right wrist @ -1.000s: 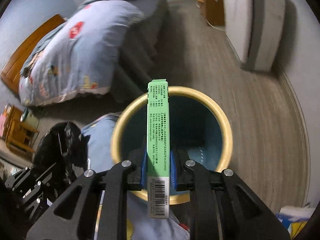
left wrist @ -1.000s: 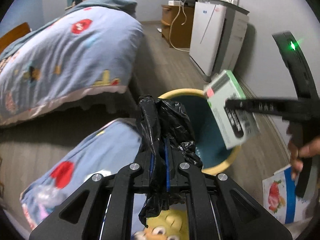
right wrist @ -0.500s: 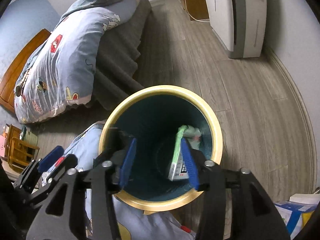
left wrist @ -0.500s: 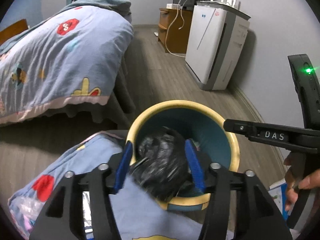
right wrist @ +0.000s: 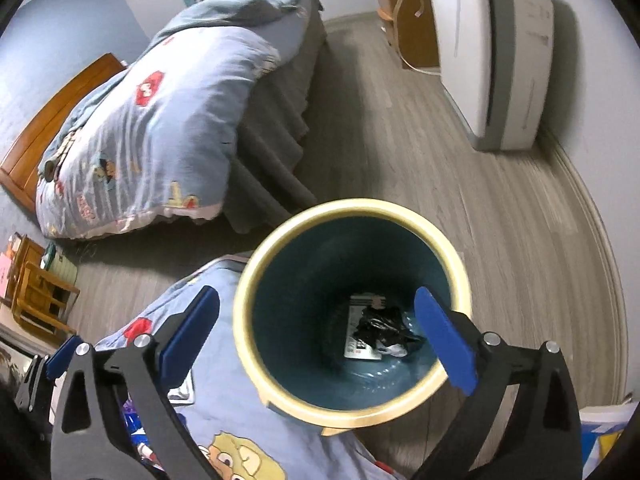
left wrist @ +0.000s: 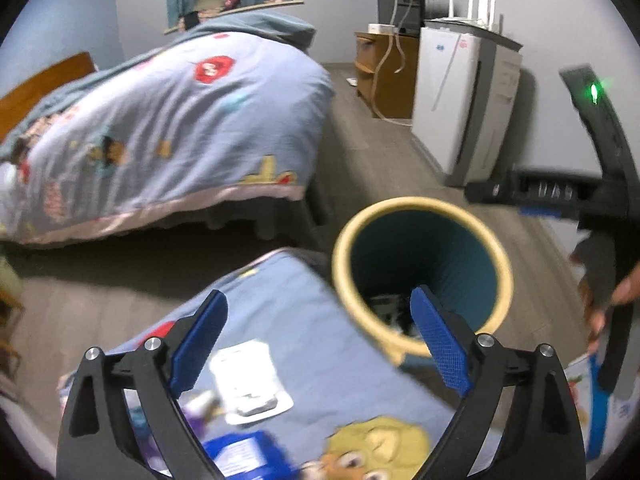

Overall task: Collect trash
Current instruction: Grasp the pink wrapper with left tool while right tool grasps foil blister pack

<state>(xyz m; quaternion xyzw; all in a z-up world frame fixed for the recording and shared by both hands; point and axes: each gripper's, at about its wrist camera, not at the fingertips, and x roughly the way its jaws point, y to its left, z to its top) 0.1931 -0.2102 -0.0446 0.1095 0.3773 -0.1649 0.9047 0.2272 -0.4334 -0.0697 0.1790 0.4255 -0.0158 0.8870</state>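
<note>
A round bin with a cream rim (left wrist: 424, 204) (right wrist: 352, 206) and dark teal inside stands on the floor beside a blue quilt. At its bottom lie a crumpled black plastic bag (right wrist: 380, 326) and a flat box (right wrist: 360, 348). My left gripper (left wrist: 316, 340) is open and empty over the quilt, left of the bin. My right gripper (right wrist: 316, 332) is open and empty above the bin mouth; it also shows in the left wrist view (left wrist: 532, 196). On the quilt lie a white packet (left wrist: 248, 386) and a blue packet (left wrist: 240, 456).
A bed with a blue cartoon quilt (left wrist: 168, 120) (right wrist: 144, 128) fills the left. A white appliance (left wrist: 460, 96) (right wrist: 492, 44) stands by the right wall with a wooden cabinet (left wrist: 384, 68) behind it. Printed packaging (left wrist: 592, 400) lies at right. A small wooden chair (right wrist: 36, 292) stands at far left.
Both grippers opened. The green box fell from the right gripper and the black bag from the left into the bin. Both grippers have since drawn back, opened wide, and the left moved left.
</note>
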